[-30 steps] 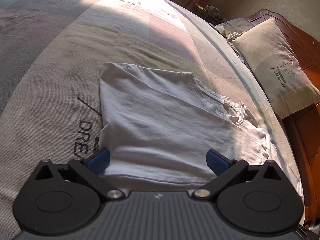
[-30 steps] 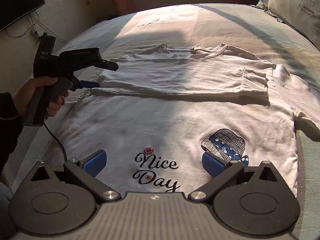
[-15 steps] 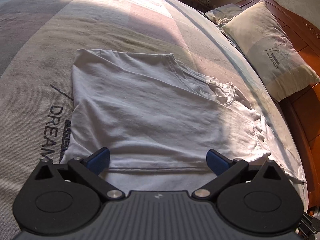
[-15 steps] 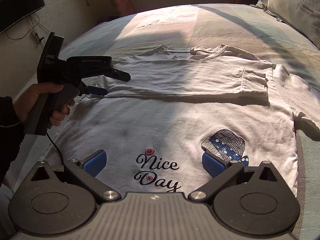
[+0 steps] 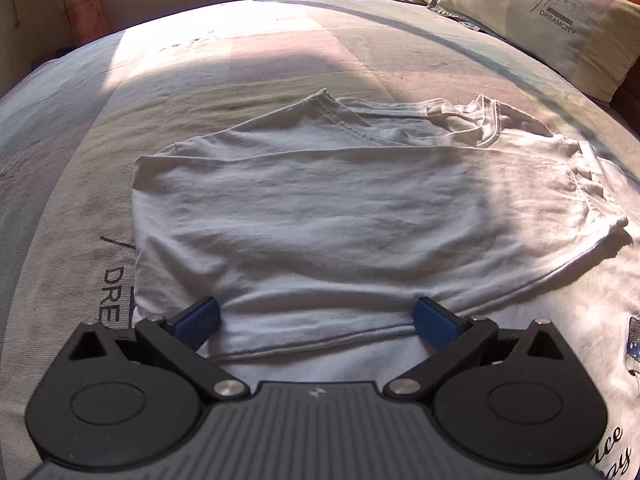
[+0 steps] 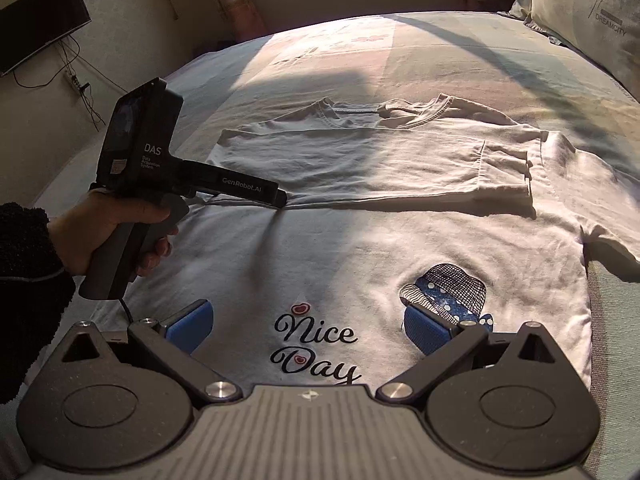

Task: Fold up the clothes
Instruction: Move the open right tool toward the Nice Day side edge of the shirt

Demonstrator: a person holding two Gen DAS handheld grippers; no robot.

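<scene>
A white T-shirt (image 6: 360, 248) lies flat on the bed, its far half folded toward me into a flap (image 6: 360, 164) with the collar (image 6: 416, 114) at the back. The near half shows a "Nice Day" print (image 6: 316, 344) and a hat picture (image 6: 444, 288). My left gripper (image 5: 316, 316) is open, low over the flap's (image 5: 340, 208) near edge, with nothing between its blue pads. In the right wrist view a hand (image 6: 108, 228) holds its black housing (image 6: 160, 160) at the shirt's left side. My right gripper (image 6: 310, 320) is open above the print, holding nothing.
The striped bedspread (image 5: 240, 60) stretches beyond the shirt. A pillow (image 6: 592, 20) leans at the far right, at the head of the bed. A wall-mounted screen (image 6: 36, 20) with hanging cables is at the left. A dark sleeve (image 6: 24, 280) enters from the left edge.
The left gripper has swung rightward and dropped closer to the flap's near edge, still open. The right gripper has stayed where it was.
</scene>
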